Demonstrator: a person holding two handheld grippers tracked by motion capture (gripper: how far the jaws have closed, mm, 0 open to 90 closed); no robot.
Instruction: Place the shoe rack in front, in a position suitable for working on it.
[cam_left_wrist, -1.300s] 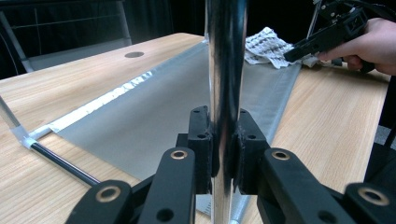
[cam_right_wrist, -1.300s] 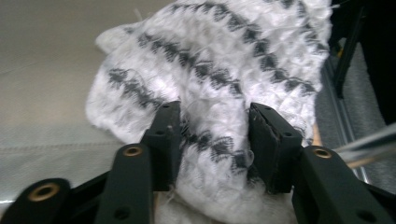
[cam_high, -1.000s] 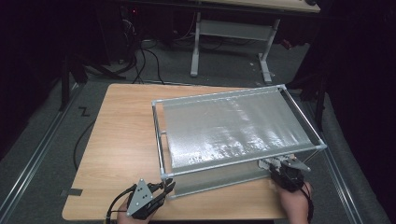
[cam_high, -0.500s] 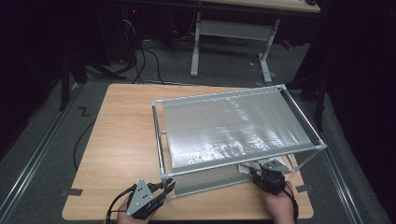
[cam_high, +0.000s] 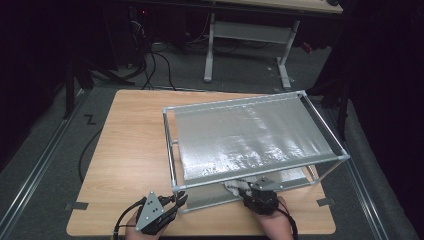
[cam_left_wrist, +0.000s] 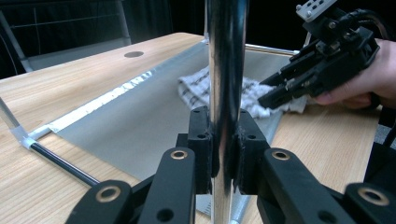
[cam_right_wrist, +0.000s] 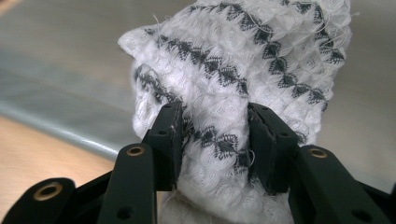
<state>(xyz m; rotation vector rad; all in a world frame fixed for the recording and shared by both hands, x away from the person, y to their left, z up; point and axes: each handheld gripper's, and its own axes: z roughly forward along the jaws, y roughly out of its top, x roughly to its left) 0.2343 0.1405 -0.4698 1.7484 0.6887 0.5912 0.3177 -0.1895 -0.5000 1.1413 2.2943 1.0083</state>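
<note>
In the high view we see a wooden table (cam_high: 125, 150) carrying a 2-tier metal rack (cam_high: 260, 135), its upper shelf a silvery sheet stretched inside a tube frame. The left gripper (cam_high: 177, 200) sits at the near edge of the table, its jaws at the rack's near left corner post (cam_high: 174, 175). The right gripper (cam_high: 250, 187) reaches under the near rail toward the lower shelf (cam_high: 295, 175), where a white patterned cloth (cam_high: 235, 186) lies just beyond its jaws, near the middle of the rack's near side.

In the left gripper view our own jaws are clamped tight on the shiny upright post (cam_left_wrist: 226, 70), 1 pad on each side of the tube, touching it. Beyond the post the grey lower shelf (cam_left_wrist: 140, 121) runs away from us, and the cloth (cam_left_wrist: 205, 91) rests on it to the right. The right gripper (cam_left_wrist: 275, 95), held in a hand (cam_left_wrist: 369, 79), has its jaw tips at the cloth's right edge.

In the right gripper view the 2 jaws stand about half apart and have just been closing, with the cloth (cam_right_wrist: 243, 70) bunched between them. Both pads (cam_right_wrist: 170, 135) press into the white fabric with its dark zigzag bands. The grey shelf (cam_right_wrist: 60, 60) lies beneath it, and the table's wood (cam_right_wrist: 42, 154) shows at the near left.
</note>
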